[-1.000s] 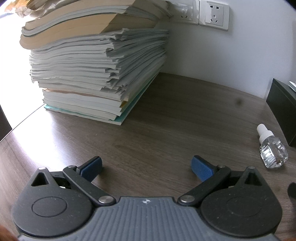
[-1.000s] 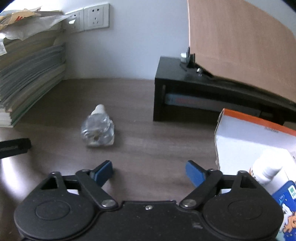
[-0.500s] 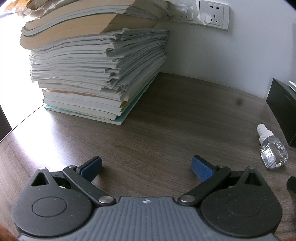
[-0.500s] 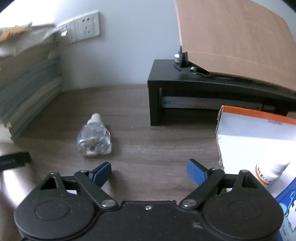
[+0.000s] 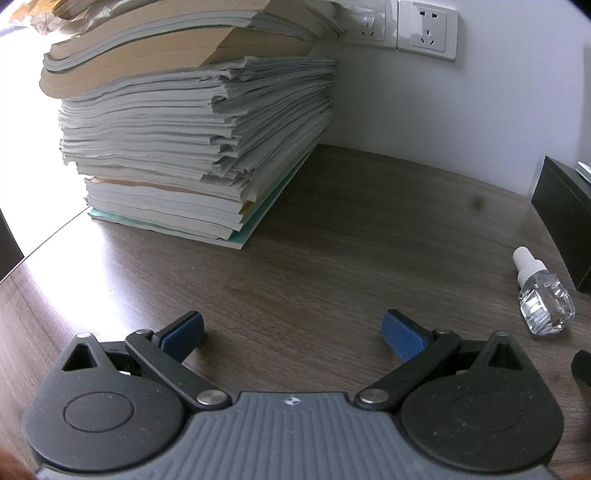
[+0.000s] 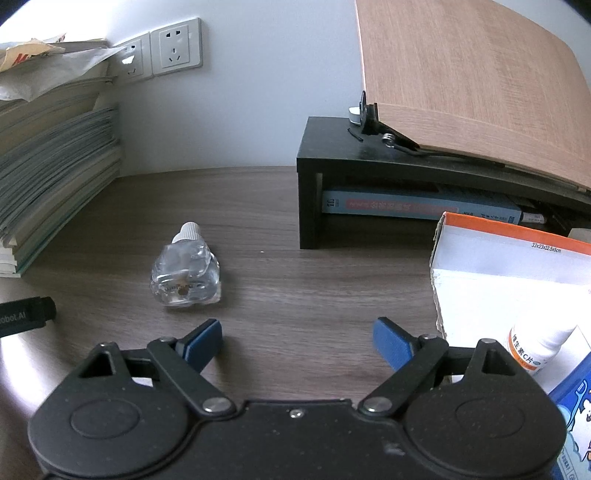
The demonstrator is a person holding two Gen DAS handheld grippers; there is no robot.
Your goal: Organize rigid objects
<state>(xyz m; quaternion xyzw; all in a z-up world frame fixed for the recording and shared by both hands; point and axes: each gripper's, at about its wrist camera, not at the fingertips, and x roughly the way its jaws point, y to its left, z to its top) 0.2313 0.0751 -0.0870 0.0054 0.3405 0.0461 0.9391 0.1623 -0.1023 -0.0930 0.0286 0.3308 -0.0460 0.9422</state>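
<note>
A small clear bottle (image 6: 185, 273) with a white cap lies on its side on the dark wooden desk; it also shows at the right edge of the left wrist view (image 5: 543, 298). My right gripper (image 6: 297, 339) is open and empty, low over the desk, with the bottle just ahead of its left finger. My left gripper (image 5: 291, 330) is open and empty over bare desk, the bottle far to its right. A white and orange cardboard box (image 6: 513, 273) at the right holds a white tube (image 6: 535, 345) and a blue packet (image 6: 572, 417).
A tall stack of books and papers (image 5: 192, 125) stands at the back left against the wall. A black desk riser (image 6: 369, 184) with books under it and a wooden clipboard (image 6: 472, 77) on top stands at the back right. Wall sockets (image 5: 426, 29) sit behind.
My right gripper has drawn back and lifted a little, so the bottle, riser and box sit further off in its view. The left gripper has not moved.
</note>
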